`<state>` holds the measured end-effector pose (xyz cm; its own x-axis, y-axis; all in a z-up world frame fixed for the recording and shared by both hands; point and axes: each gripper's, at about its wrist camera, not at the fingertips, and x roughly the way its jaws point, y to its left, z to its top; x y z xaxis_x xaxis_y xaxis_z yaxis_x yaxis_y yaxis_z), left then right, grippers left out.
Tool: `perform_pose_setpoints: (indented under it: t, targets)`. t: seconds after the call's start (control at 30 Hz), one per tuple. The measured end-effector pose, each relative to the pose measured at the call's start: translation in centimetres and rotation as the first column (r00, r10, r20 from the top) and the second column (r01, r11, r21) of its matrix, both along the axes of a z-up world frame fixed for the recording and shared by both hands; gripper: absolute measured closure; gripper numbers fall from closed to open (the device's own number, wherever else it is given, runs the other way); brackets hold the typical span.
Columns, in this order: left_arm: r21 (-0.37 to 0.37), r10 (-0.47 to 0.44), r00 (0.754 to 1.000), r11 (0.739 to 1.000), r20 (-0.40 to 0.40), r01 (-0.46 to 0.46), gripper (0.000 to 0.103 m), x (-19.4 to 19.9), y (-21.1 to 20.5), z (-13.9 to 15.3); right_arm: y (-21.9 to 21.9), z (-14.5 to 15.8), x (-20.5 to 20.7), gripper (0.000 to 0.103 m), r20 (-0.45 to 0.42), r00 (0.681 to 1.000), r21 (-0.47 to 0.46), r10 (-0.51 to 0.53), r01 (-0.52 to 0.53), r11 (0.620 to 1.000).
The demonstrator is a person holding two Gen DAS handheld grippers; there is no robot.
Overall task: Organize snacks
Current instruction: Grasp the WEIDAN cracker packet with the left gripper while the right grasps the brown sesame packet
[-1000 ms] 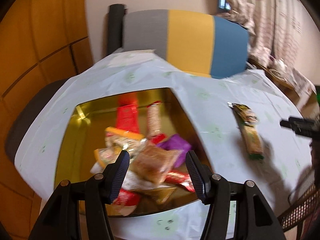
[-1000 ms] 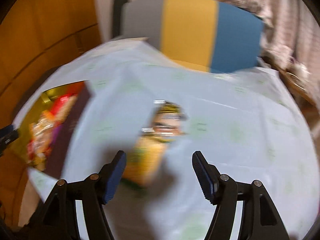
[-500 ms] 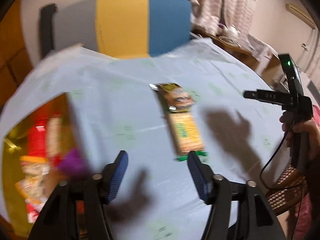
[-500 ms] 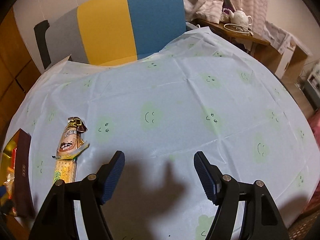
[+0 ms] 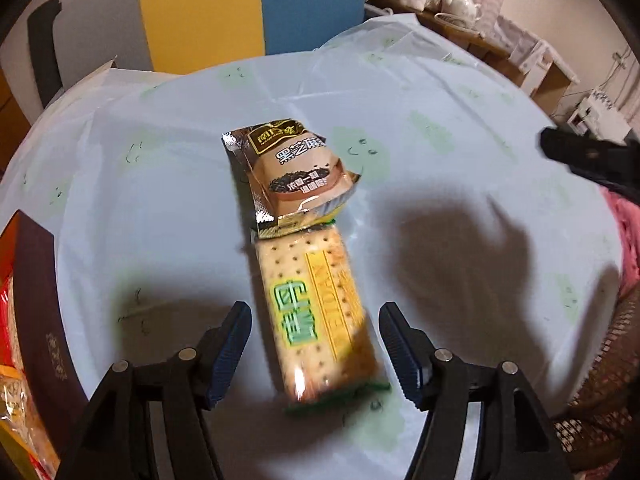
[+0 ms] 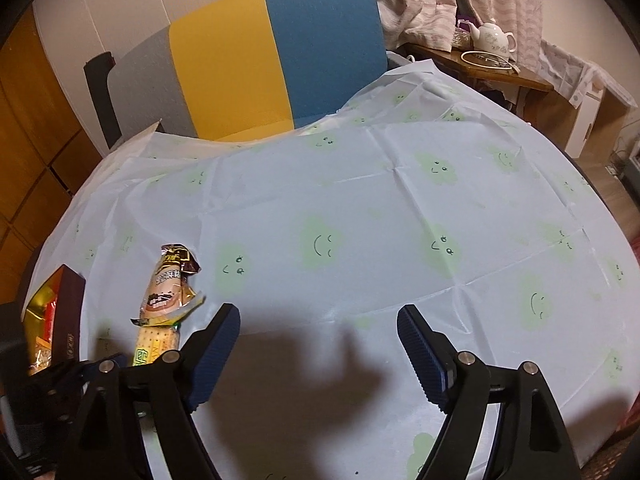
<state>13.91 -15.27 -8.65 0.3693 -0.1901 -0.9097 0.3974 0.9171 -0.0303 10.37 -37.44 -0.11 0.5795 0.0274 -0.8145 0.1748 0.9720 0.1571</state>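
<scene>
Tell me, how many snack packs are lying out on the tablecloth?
2. The cracker pack lies between the left gripper's open fingers; the brown sesame packet overlaps its far end. More snacks sit in the box, mostly hidden.

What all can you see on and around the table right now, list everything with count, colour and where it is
cracker packet: one, yellow and green, on the table between the left fingers
sesame snack packet: one, brown, overlapping the cracker packet's far end
snack box: one, maroon wall, gold inside, table's left edge, holding snacks
tablecloth: one, pale blue with green smiley faces
chair: one, grey, yellow and blue, behind the table
teapot: one, white, side table
left gripper: open, straddling the cracker packet
right gripper: open, over bare cloth
</scene>
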Motion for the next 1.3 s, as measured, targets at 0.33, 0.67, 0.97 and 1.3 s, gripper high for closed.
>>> perform_pose_setpoints:
  t: [0.33,0.67,0.97,1.3]
  targets:
    - [-0.010,0.011,0.999,1.000,0.038,-0.010,0.053,-3.1,2.5,0.0,0.4,-0.1,0.1,0.021,-0.005,1.000,-0.033,0.013,-0.013,0.999]
    - [-0.012,0.008,0.989,1.000,0.149,-0.006,0.052,-10.7,7.8,0.1,2.8,-2.2,0.3,0.021,-0.112,0.988,-0.091,0.106,-0.116,0.989]
    - [-0.034,0.013,0.975,0.999,0.222,-0.006,0.052,-11.4,8.2,-0.4,7.9,-3.3,1.1,0.021,-0.149,0.963,0.024,0.222,-0.221,0.975]
    - [-0.065,0.009,0.969,0.998,0.246,0.007,0.052,-11.6,8.7,-0.5,15.0,-4.4,8.1,0.012,-0.143,0.952,0.067,0.270,-0.262,0.963]
